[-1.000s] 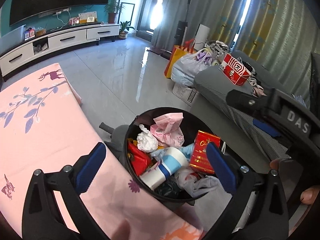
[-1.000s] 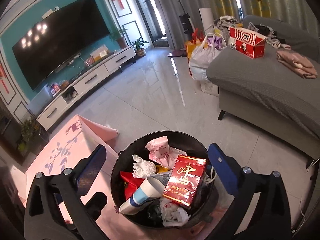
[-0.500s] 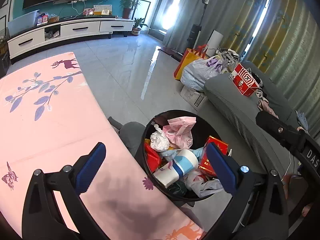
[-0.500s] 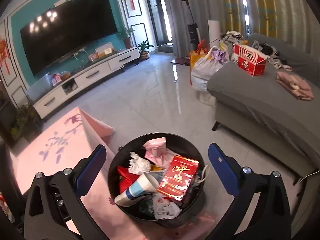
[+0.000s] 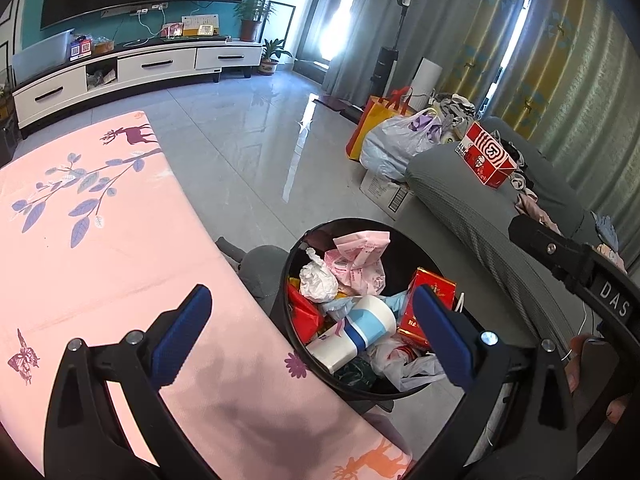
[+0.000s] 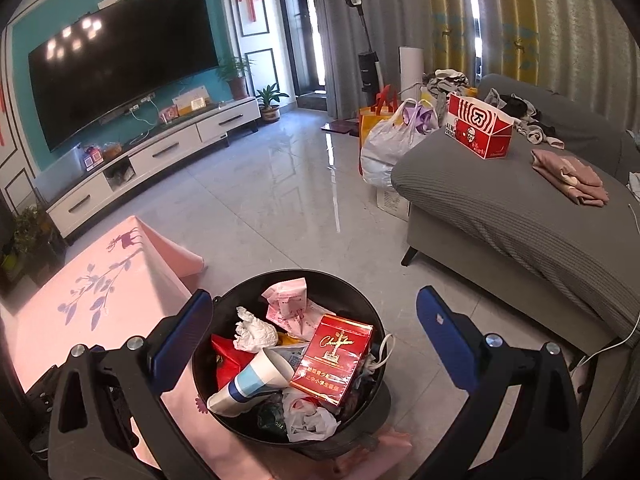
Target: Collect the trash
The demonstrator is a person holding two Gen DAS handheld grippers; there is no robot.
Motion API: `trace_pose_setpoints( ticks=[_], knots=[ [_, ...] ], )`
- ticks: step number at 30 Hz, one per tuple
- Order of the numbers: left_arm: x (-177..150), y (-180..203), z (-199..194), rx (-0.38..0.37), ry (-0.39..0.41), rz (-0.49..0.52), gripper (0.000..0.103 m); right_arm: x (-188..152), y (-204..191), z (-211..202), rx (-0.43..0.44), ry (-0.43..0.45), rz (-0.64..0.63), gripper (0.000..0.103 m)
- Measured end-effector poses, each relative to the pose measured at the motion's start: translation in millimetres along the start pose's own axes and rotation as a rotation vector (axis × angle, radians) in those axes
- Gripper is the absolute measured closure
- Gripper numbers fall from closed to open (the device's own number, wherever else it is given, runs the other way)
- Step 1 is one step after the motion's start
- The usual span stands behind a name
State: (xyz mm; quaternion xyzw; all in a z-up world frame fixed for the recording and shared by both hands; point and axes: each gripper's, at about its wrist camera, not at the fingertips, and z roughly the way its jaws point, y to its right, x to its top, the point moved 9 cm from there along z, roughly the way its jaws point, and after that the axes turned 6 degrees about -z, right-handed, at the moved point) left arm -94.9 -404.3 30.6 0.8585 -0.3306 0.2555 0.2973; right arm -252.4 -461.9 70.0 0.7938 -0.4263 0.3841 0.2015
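A round black trash bin stands on the floor beside the pink table; it also shows in the right wrist view. It is full of trash: a red carton, a blue and white paper cup, crumpled white paper, a pink wrapper and a white plastic bag. My left gripper is open and empty, above the table edge and the bin. My right gripper is open and empty, above the bin. Part of the right gripper's body shows in the left wrist view.
The pink table with leaf prints lies to the left. A grey sofa on the right carries a red and white box and clothes. Shopping bags stand at the sofa's end. A TV cabinet lines the far wall.
Both grippers have risen and drawn back from the bin, so it looks smaller and lower in both views. Both stay open. The trash has not moved.
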Motion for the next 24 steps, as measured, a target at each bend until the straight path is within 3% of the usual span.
trace_pose_setpoints(
  ticks=[24],
  knots=[
    [3.3,-2.7,-6.9,-0.043,0.019,-0.050,0.003,0.3,-1.4,-5.4,-0.028,0.007,-0.016,0.003]
  ],
)
